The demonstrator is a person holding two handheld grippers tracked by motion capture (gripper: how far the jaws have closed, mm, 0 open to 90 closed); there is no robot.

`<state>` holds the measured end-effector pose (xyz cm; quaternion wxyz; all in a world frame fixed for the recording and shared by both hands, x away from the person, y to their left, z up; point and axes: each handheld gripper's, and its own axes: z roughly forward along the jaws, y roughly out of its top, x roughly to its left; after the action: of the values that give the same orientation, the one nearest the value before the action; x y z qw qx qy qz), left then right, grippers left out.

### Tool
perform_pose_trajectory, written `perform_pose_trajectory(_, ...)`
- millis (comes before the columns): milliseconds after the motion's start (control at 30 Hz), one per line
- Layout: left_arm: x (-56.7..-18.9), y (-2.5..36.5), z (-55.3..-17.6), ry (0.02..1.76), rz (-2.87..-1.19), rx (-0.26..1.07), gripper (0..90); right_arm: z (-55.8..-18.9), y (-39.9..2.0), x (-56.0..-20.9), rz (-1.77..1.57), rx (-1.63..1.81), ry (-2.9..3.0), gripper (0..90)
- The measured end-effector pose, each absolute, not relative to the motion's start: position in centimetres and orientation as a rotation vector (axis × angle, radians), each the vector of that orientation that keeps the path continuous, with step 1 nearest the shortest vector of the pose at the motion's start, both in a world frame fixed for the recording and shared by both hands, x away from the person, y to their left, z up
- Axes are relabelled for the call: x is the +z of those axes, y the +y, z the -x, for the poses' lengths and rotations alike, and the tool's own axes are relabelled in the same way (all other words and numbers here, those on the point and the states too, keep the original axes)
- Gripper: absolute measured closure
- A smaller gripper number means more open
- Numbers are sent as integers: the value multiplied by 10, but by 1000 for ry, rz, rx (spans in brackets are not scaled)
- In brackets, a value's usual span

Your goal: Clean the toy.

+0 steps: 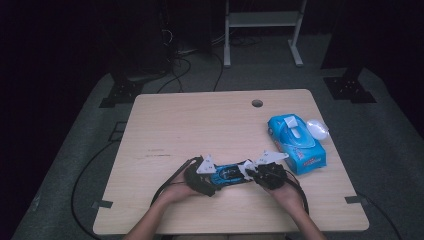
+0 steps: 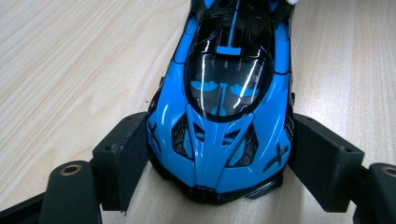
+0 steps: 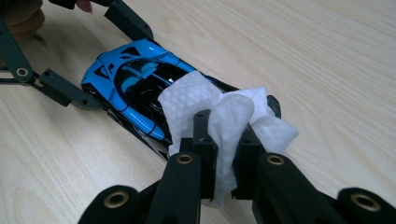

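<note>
A blue and black toy car lies on the wooden table near its front edge, between both hands. My left gripper is shut on the toy car, its pads pressing the sides of one end. My right gripper is shut on a white wet wipe, which lies over the other end of the toy car. The left gripper grips the car's far end in the right gripper view.
A blue pack of wet wipes with its white lid open lies at the right of the table, a crumpled clear wrapper beside it. A round hole sits near the table's far edge. Cables trail off the front left.
</note>
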<state>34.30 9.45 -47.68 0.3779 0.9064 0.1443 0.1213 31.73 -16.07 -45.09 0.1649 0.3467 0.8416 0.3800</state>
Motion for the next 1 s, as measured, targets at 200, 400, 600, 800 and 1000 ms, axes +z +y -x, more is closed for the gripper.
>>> perform_pose_trajectory(200,-477,94,-343,370,-2317,310,239,-313,-141,-452,-920,1173,2422,829)
perform_pose_trajectory(400,-477,96,-343,362,-2313,308,240,-317,-154,-451,-934,1092,2407,831)
perform_pose_trajectory(600,-477,96,-343,361,-2312,305,240,-317,-164,-447,-971,1064,2389,830)
perform_pose_trajectory(800,-477,95,-343,361,-2313,307,241,-316,-149,-451,-943,1131,2427,830)
perform_pose_trajectory(1000,-477,95,-343,359,-2311,305,241,-316,-141,-450,-898,1161,2439,830)
